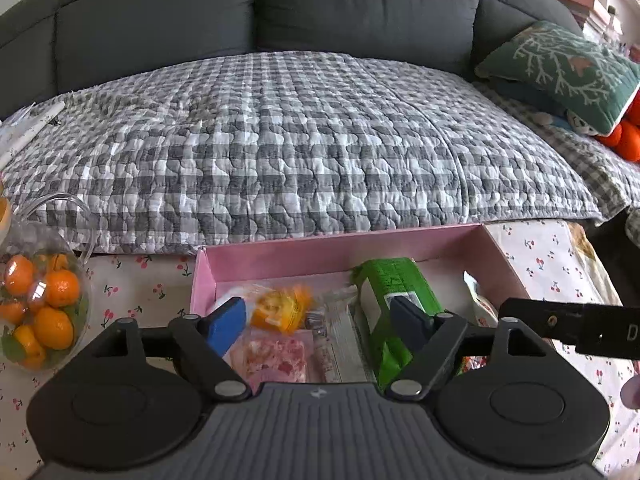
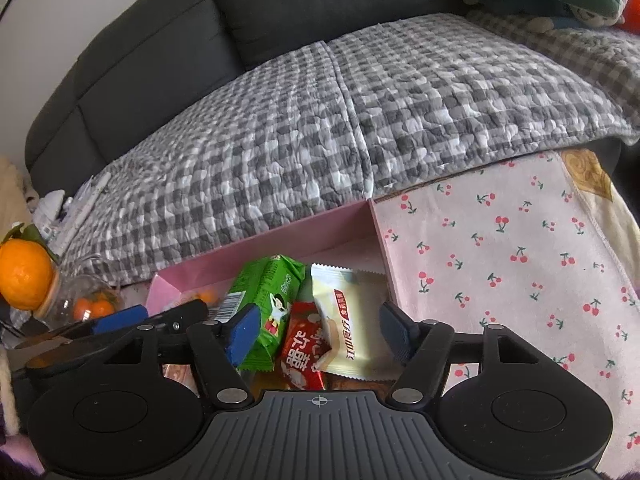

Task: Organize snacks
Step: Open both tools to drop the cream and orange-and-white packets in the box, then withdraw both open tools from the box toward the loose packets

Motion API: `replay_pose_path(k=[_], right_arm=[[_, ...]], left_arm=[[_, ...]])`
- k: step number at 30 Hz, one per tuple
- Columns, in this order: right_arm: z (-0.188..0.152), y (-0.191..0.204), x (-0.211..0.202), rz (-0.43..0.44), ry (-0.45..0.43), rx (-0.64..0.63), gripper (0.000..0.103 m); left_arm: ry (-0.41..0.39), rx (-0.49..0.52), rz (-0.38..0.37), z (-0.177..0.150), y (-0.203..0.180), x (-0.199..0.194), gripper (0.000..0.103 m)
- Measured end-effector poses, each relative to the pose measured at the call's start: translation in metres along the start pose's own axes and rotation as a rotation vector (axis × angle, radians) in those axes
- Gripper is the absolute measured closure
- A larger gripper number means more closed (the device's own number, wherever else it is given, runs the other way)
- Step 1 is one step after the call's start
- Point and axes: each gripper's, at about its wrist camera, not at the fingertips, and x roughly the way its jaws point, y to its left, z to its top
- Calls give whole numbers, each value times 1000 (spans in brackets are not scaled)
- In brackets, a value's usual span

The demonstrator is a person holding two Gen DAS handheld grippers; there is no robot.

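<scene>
A pink box (image 1: pixel 280 254) (image 2: pixel 280 240) stands on the cherry-print cloth and holds snacks. In the left wrist view it holds a green packet (image 1: pixel 394 292), an orange sweet (image 1: pixel 280 308) and a pink-wrapped sweet (image 1: pixel 276 356). My left gripper (image 1: pixel 320 316) is open and empty just above them. In the right wrist view the green packet (image 2: pixel 268 304), a red packet (image 2: pixel 302 348) and a cream packet (image 2: pixel 346 320) lie in the box. My right gripper (image 2: pixel 320 330) is open and empty over them. The left gripper's finger (image 2: pixel 120 318) shows at the left.
A clear jar of small oranges (image 1: pixel 40 304) (image 2: pixel 86 304) stands left of the box. An orange (image 2: pixel 24 274) sits at the far left. A sofa with a checked quilt (image 1: pixel 300 140) lies behind the table. The cherry-print cloth (image 2: pixel 500 280) extends right of the box.
</scene>
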Motion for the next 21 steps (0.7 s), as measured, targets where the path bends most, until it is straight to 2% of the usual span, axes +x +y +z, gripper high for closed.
replay_pose_path(k=[7,10,16,19,21], right_arm=[[-2,2,-19,-25,19,5,35],[-6,6,-32,-37,13,-5,28],[-24,15,-55,-46,32,-33,27],[-35,19,-66,-46,41,-42,20],[-41,25,-73,-46,49,-50,20]], left_arm=[[3,-1,-14,-4,4,-14,17],[4,1,-21,-9,5,-24,15],[-10,-25,-43,-22,10,-51,10],[-17,-22,-45,-31,10,-64,7],[-18,-10,-46,-36,10,-72,6]])
